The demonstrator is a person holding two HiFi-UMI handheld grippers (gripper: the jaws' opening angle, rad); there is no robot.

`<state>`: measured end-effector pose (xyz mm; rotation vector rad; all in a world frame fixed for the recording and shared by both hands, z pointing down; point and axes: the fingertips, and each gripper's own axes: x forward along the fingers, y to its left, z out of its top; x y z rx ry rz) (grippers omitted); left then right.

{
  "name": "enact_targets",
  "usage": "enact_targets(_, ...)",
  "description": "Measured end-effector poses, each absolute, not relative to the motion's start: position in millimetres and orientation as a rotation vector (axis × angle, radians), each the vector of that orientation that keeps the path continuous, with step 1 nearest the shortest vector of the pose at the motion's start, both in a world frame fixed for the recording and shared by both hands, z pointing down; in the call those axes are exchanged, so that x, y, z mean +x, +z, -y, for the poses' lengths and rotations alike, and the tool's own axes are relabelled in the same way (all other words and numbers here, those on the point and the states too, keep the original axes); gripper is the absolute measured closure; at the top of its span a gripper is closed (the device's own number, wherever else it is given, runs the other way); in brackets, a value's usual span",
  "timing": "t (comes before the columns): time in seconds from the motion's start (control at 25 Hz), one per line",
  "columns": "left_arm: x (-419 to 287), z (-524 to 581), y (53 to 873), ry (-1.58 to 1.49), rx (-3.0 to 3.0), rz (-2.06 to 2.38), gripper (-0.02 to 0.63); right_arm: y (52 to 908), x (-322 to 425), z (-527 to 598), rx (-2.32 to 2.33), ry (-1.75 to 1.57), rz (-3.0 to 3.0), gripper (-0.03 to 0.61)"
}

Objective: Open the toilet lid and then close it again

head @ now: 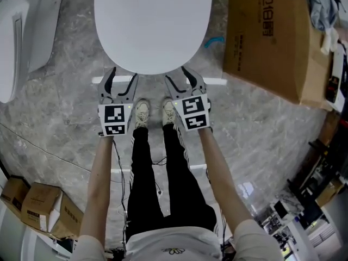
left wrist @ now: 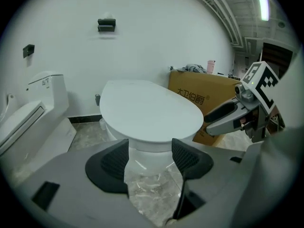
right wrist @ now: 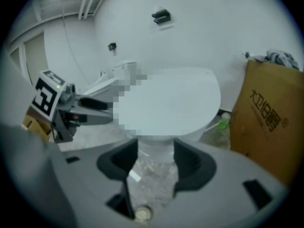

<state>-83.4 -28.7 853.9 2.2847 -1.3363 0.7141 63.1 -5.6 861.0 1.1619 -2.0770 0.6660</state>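
**Hazards**
- Toilet lid [head: 152,20]: is lying shut and flat on the bowl [left wrist: 145,148], with its rounded front edge sitting just ahead of both grippers. The glossy rim is offering little purchase. A one-sided lift is likely risking a twist at the hinge, and a slip on the way up or down is risking a slam.
- Left gripper [head: 122,79]: jaws are standing wide apart and holding nothing, with only the bowl front and floor [head: 65,118] showing between them. It is not touching the lid. Coming in too low is risking a knock on the bowl instead of a catch under the rim.
- Right gripper [head: 180,78]: jaws are likewise gaping and empty, clear of the lid, and it is carrying the same risk.
- Shoes [head: 142,113]: are standing directly below the grippers, close to the bowl, and are crowding the stance.

**Edges and room**
- Floor: is lying bare on the left and behind the person.
- Wall [left wrist: 142,32]: is standing behind the toilet, and the space above the lid is looking open for the swing.
- Cardboard box [head: 266,37]: is sitting near the lid's right side and narrowing the right gripper's sideways room.
- Second toilet [head: 11,37]: is standing well apart on the left.
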Motion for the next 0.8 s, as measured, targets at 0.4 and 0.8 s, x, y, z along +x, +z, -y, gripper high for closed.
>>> enact_targets(0.4, -76.6, 30.5, 871.8, 0.817, 2.358, 1.277, 0.324, 880.3, 60.7, 14.5, 1.167, 0.677, 2.037, 0.342)
enact_targets(0.8, -75.3, 35.0, 869.3, 0.812, 2.391, 1.262, 0.324, 879.5, 62.8, 15.7, 1.213, 0.714, 2.025, 0.342)
